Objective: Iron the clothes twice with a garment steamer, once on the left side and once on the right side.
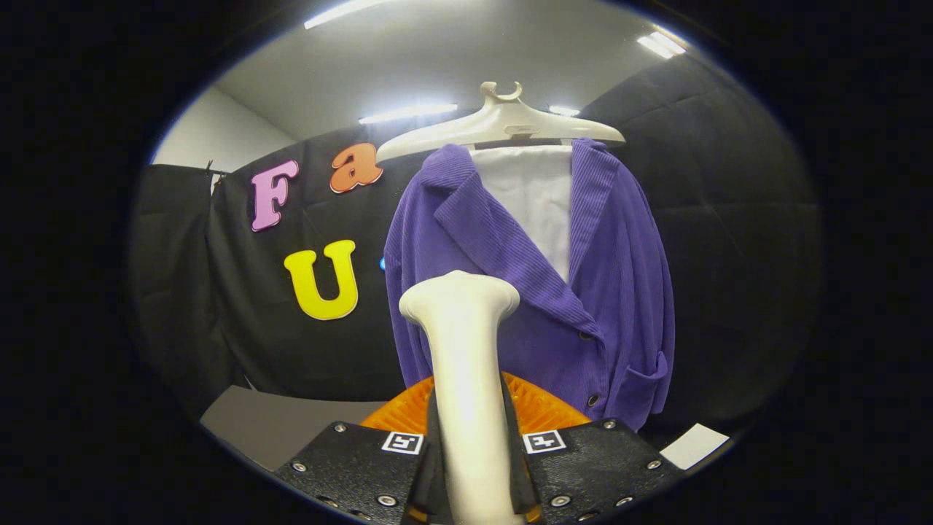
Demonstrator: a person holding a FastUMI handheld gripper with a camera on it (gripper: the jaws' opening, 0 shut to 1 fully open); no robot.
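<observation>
The gripper (474, 467) clenches both fingers on the garment steamer (461, 350), head upright toward the purple jacket (525, 292), which hangs open on a hanger (503, 124) for steaming.

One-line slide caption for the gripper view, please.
Tool shut on white steamer, raised before purple cardigan on white hanger.

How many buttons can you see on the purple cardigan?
2. One button sits on the cardigan front, right of the steamer head; a second is below it near the hem. The steamer, held between the gripper fingers, may hide others.
</observation>
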